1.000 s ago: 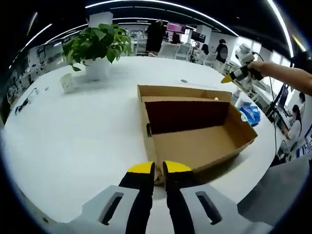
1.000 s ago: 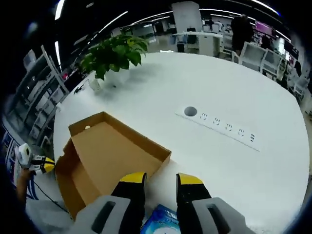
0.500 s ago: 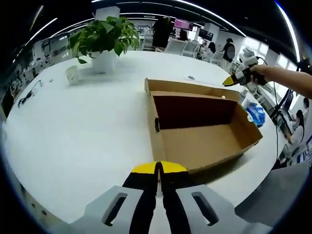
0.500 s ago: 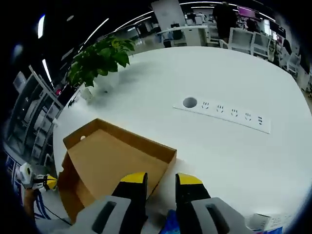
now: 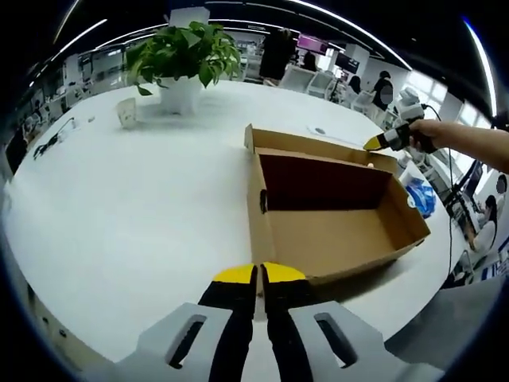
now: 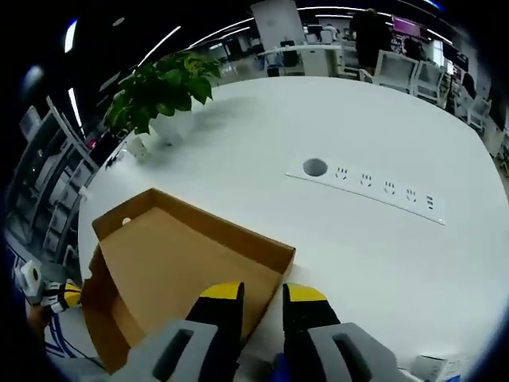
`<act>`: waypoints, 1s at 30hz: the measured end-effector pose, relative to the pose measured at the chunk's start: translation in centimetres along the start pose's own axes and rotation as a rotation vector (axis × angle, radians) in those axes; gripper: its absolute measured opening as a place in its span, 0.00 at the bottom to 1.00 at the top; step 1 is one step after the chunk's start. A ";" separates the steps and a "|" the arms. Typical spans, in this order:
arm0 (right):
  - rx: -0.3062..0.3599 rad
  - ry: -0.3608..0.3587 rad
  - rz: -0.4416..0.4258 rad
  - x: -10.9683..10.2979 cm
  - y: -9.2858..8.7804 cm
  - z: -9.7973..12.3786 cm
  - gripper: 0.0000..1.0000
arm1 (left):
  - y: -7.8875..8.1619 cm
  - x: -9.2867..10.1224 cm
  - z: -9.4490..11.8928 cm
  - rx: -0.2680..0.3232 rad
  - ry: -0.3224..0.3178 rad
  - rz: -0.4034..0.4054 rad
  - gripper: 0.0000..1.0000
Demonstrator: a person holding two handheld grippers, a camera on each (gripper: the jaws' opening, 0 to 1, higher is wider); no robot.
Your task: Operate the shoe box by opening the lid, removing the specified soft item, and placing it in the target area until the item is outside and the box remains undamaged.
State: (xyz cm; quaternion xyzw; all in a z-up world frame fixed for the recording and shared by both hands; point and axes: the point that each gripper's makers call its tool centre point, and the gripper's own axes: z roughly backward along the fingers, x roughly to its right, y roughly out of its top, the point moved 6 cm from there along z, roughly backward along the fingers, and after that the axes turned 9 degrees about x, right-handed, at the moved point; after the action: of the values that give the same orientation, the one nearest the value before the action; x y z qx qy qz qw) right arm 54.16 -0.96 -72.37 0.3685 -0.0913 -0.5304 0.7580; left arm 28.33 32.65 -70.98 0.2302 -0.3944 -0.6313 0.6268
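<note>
The open cardboard shoe box [image 5: 334, 239] lies on the white table, its inside bare with a dark red back wall. My left gripper [image 5: 259, 275] is shut, its yellow tips together just in front of the box's near corner, with nothing visible between them. In the left gripper view a hand holds my right gripper [image 5: 372, 144] over the box's far right corner. A blue soft pack [image 5: 421, 195] lies on the table beyond the box. In the right gripper view my right gripper [image 6: 262, 293] is open above the box [image 6: 175, 270] rim, with a sliver of the blue pack [image 6: 278, 368] below it.
A potted plant [image 5: 187, 56] and a small white cup [image 5: 126, 113] stand at the table's far side. A socket strip [image 6: 374, 188] with a round hole is set into the table [image 6: 382, 263]. People and chairs fill the room behind.
My left gripper's jaws have gone from slightly apart to shut. The right gripper has come closer to the box's far corner, and both views have shifted with the hands.
</note>
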 end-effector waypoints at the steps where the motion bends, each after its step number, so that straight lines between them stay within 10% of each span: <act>1: 0.002 0.000 0.000 0.0 0.0 0.0 0.15 | 0.1 0.1 0.0 0.001 -0.004 0.002 0.01; 30: -0.002 -0.032 -0.036 1.0 -0.6 -0.6 0.19 | -0.6 1.1 -1.3 -0.045 0.034 -0.027 0.03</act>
State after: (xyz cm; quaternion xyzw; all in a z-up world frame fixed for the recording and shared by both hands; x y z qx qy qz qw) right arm 54.50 -1.64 -73.47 0.3609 -0.0961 -0.5499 0.7471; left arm 28.83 31.25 -71.99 0.2320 -0.3664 -0.6446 0.6296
